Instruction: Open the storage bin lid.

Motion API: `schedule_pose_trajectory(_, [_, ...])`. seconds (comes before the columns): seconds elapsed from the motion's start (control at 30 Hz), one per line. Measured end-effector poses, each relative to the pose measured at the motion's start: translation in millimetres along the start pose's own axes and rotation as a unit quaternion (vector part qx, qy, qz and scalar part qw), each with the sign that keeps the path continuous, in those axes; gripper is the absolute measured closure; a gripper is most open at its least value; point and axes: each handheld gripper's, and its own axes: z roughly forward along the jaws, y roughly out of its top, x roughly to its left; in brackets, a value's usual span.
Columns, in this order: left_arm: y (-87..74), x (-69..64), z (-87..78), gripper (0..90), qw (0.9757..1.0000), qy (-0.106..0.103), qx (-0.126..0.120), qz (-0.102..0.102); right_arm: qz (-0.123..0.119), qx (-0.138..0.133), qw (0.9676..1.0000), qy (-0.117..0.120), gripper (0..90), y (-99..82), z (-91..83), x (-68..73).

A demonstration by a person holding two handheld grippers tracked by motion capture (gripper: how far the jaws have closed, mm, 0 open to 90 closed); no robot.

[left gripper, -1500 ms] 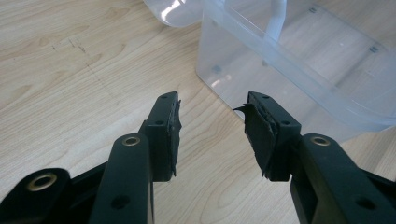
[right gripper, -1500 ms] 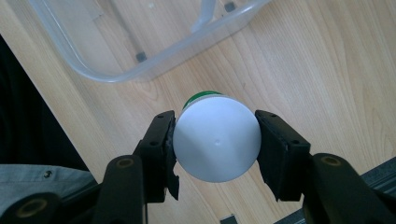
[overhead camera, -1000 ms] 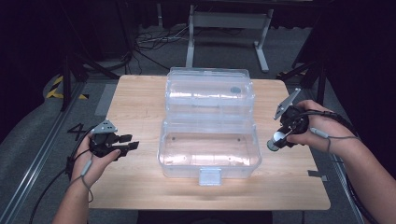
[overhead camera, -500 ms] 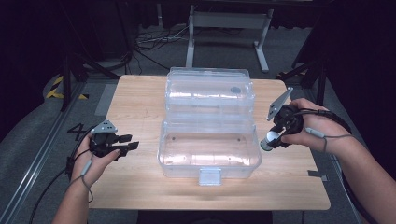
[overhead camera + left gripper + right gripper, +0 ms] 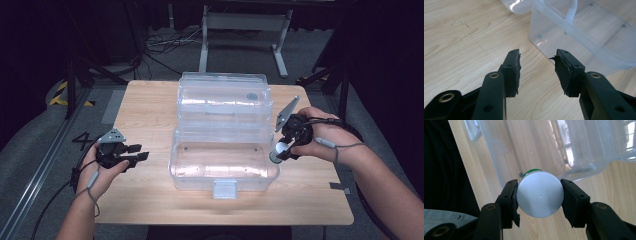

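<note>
— Bottle (image 5: 539,193) in the right gripper (image 5: 285,148), see it? White cap facing the camera, a green edge just behind, jaws clamped on both sides of it, right at the near right corner of the clear box (image 5: 223,165).

— From above I only make out a pale round end at the gripper tip. What's the box doing?

— Sitting open in the middle of the table (image 5: 150,107), lid (image 5: 225,95) folded back behind it. Looks bare inside, as far as I can tell.

— And the left gripper (image 5: 131,156)?

— Low over the wood to the left of the box, fingers apart, nothing between them. Its own camera shows the torn pads (image 5: 563,70) and the box's corner just ahead.

— What might go wrong?

— I'd guess the grip. It's squeezing something round, so the thing could twist or pop out. Or its lower end could knock the rim going in, since it's hanging right by the wall.

— Could you judge that gap from the gripper's camera?

— No, the cap hides it. The overhead view helps more.
</note>
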Motion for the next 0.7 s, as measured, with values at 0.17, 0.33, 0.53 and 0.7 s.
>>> schedule_pose_trajectory(0.17, [1.3,0.7,-0.8,55.9,1.0000,0.000,-0.004,0.001,-0.003,0.003,1.0000,0.003,50.8,5.2,4.5,1.3])
schedule_pose_trajectory(0.33, [2.8,-0.4,1.0,55.9,1.0000,-0.003,-0.002,0.002,-0.011,0.006,0.9999,0.007,50.8,11.5,9.6,2.9])
schedule_pose_trajectory(0.53, [3.2,-0.9,2.5,55.9,1.0000,-0.004,0.000,0.003,-0.017,0.012,0.9997,0.010,50.8,15.8,16.1,4.3])
schedule_pose_trajectory(0.7, [2.8,-1.6,2.0,55.8,1.0000,-0.004,-0.001,0.001,-0.019,0.017,0.9995,0.016,50.8,18.1,22.3,4.1])
